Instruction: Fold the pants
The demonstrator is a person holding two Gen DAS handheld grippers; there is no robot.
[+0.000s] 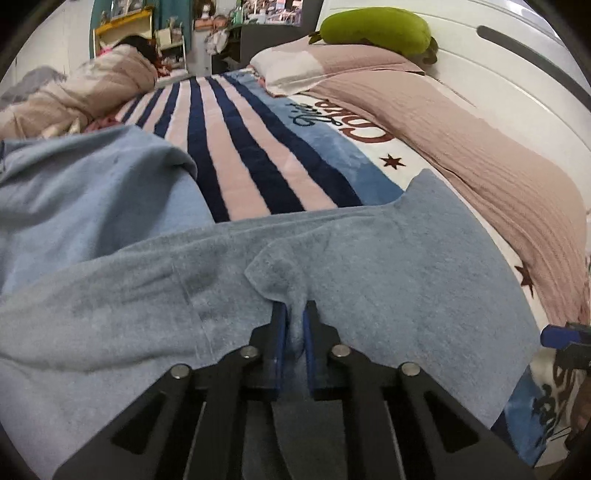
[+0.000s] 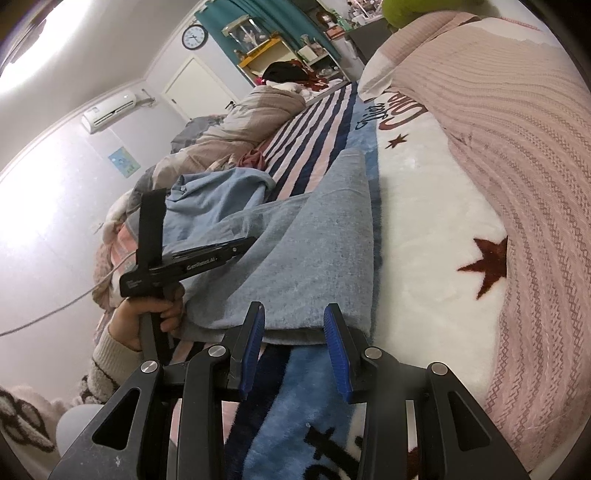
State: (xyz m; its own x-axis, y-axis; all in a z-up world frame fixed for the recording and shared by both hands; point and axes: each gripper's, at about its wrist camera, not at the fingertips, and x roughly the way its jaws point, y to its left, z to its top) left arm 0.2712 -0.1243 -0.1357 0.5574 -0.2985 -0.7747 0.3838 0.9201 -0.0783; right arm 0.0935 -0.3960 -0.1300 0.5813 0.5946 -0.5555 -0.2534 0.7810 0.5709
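Light blue pants [image 1: 369,266] spread across the near part of the bed, over a striped blanket [image 1: 236,155] of navy and pale pink bands. Left gripper [image 1: 295,314] clamped hard on a raised pinch of the pants fabric, blue pads pressed in from both sides, cloth bunched up between them. Seen from the right wrist, same left gripper [image 2: 240,245] lying low over the pants [image 2: 306,258], gripped by a hand [image 2: 147,314] in a cream knitted sleeve [image 2: 110,354] at the near left. Right gripper [image 2: 293,325] sitting at the near folded edge of the pants, blue pads [image 2: 338,354] standing apart, released, nothing pinched, blue blanket showing through the gap. Rest of the pants heaped in a lighter blue mound [image 1: 92,184] off to the left. Dusty pink knitted cover [image 1: 498,177] running along the right side of the bed, a dark red star [image 2: 485,264] on the white plush patch just beside it. Green plush cushion [image 1: 373,29] on the pillow [image 1: 295,70] at the far end. Beige quilt [image 1: 92,88] bundled up far left. Round wall clock [image 2: 194,37] and an air conditioner [image 2: 109,110] up on the far wall.
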